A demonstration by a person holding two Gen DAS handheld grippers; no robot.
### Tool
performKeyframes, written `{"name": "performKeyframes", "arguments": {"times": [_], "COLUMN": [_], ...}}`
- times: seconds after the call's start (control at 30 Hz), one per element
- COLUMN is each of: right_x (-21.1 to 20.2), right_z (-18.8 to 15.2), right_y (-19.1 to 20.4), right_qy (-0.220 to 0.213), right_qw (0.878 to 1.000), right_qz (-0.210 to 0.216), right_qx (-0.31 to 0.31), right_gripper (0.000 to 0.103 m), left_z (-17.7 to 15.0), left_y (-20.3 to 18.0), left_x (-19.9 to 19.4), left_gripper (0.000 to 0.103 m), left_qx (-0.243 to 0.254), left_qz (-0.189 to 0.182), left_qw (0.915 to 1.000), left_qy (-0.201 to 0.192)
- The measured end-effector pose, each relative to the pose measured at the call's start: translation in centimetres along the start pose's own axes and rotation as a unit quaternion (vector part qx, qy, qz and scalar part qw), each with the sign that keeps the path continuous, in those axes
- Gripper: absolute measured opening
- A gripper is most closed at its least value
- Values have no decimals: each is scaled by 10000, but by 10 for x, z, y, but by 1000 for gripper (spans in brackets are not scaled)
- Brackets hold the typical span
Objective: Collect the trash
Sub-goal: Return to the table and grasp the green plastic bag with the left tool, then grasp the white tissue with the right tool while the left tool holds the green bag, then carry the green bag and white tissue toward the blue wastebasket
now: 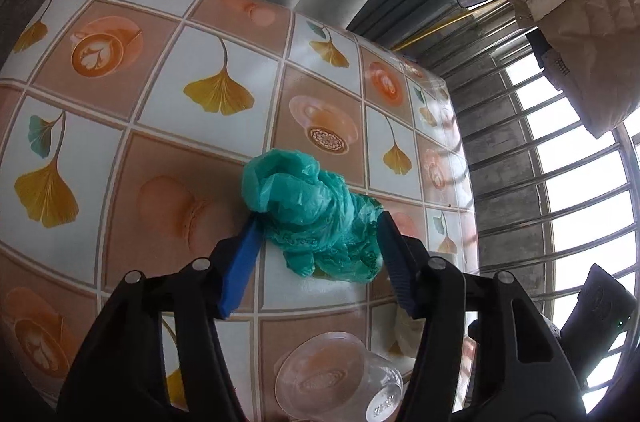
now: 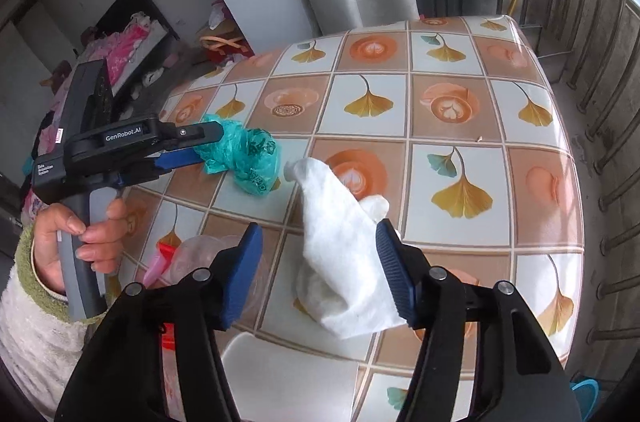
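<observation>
We note the left gripper (image 1: 318, 218), fingers wide around a crinkled teal plastic bag (image 1: 312, 214), and the right gripper (image 2: 318, 236), fingers wide around a soft white tissue (image 2: 344, 262), on the glossy surface (image 2: 500, 110).

Teal bag (image 1: 312, 214), white tissue (image 2: 344, 262), leaf-and-coffee checked tablecloth (image 2: 500, 110).

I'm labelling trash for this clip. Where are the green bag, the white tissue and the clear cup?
green bag (image 1: 312, 214), left wrist view, middle of the crumpled plastic
white tissue (image 2: 340, 242), right wrist view, its broad middle
clear cup (image 1: 332, 374), left wrist view, its side wall
</observation>
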State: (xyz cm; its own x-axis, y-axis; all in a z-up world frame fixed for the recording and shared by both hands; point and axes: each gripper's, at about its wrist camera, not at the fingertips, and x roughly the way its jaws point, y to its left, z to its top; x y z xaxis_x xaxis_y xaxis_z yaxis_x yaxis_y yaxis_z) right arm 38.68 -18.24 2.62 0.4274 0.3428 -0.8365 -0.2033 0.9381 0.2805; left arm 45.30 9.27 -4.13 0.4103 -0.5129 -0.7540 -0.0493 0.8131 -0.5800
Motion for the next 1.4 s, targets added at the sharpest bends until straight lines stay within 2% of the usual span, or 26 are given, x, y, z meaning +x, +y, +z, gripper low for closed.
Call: {"name": "performKeyframes", "arguments": {"times": [0.1, 0.37, 0.47, 0.73, 1.4], "right_x": [13, 21, 18, -3, -70], "right_z": [4, 4, 4, 2, -10], "right_y": [-2, -3, -1, 5, -13], "right_qy": [110, 134, 61, -252, -1017], "right_qw": [9999, 9999, 9999, 9990, 9943], "right_qz": [-43, -97, -125, -286, -253], "right_qx": [37, -26, -55, -219, 196], "right_gripper": [44, 16, 10, 6, 5], "left_z": [0, -1, -1, -4, -15], "left_y": [4, 8, 9, 6, -15], "left_x": [3, -1, -3, -14, -73], "left_gripper": [42, 34, 30, 28, 27], "left_qx": [-110, -131, -160, -208, 164], "left_qz": [-65, -222, -271, -486, -710], "left_qw": [9999, 9996, 9994, 9980, 9921], "left_qy": [6, -102, -160, -334, -1019]}}
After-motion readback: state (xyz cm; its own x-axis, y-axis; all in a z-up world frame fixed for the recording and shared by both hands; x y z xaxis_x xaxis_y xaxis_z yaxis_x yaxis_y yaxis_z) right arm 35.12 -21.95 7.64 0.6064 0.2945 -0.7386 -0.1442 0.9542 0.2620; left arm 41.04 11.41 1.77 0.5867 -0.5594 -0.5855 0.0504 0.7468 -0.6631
